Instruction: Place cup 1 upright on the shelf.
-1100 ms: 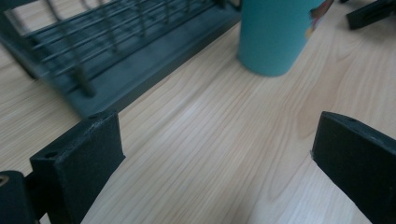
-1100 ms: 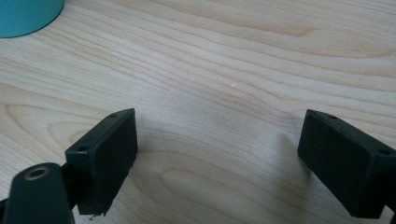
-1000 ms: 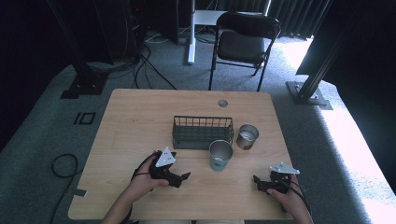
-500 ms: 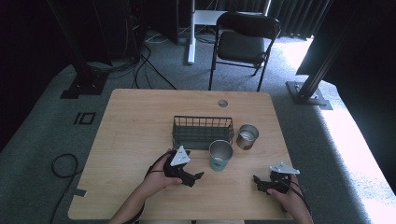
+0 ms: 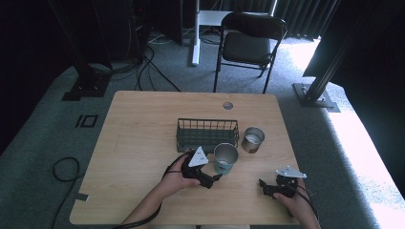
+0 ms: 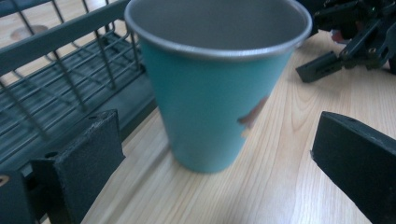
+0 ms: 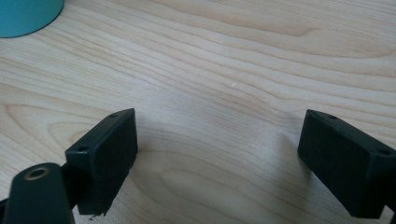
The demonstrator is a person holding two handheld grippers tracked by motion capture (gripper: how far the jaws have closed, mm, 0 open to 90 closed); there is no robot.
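Two claws wide open, empty; left claw [image 6: 219,158] at teal cup [image 6: 212,88], brown mark unreadable.

Both grippers' fingers [image 6: 84,154] wide apart

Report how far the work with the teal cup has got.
Done: nothing is in the wire basket yet, and the teal cup stands upright on the table beside it. In hand: the left gripper is open, its jaws on either side of the cup, not touching. Left: closing on the cup and lifting it, probably into the basket. The right gripper rests open nearby; a steel cup waits too.
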